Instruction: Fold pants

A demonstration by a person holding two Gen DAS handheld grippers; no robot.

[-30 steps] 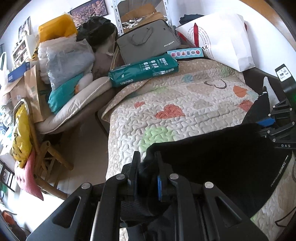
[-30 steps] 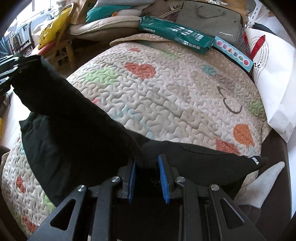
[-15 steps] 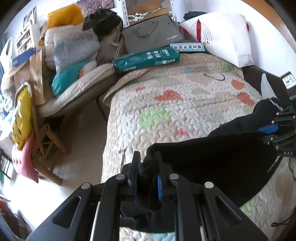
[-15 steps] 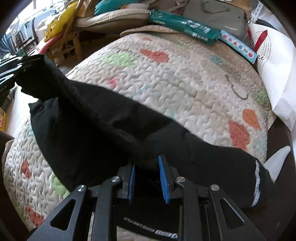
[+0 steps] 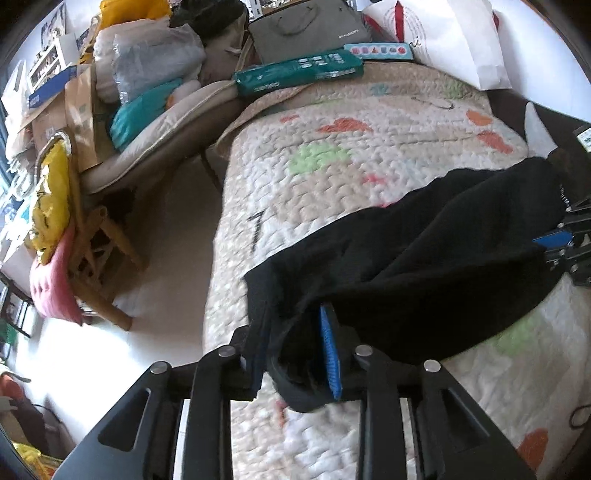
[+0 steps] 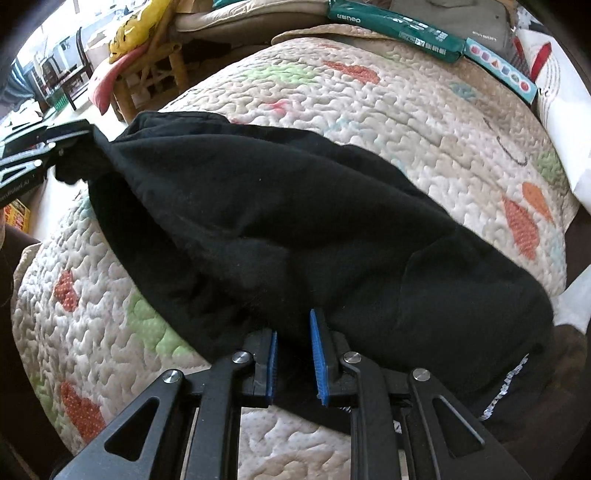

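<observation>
Black pants [image 5: 424,258] draped across quilted bed [image 5: 369,147]

Both grippers angle steeply down: left gripper [image 5: 295,350] opening, cloth between its pads; right gripper [image 6: 293,363] closing on the pants' edge.

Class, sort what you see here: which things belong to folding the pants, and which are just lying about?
Belongs to the job:
black pants
quilted bed cover
left tongs
right tongs

Lying about:
green box
grey laptop bag
white paper bag
</observation>
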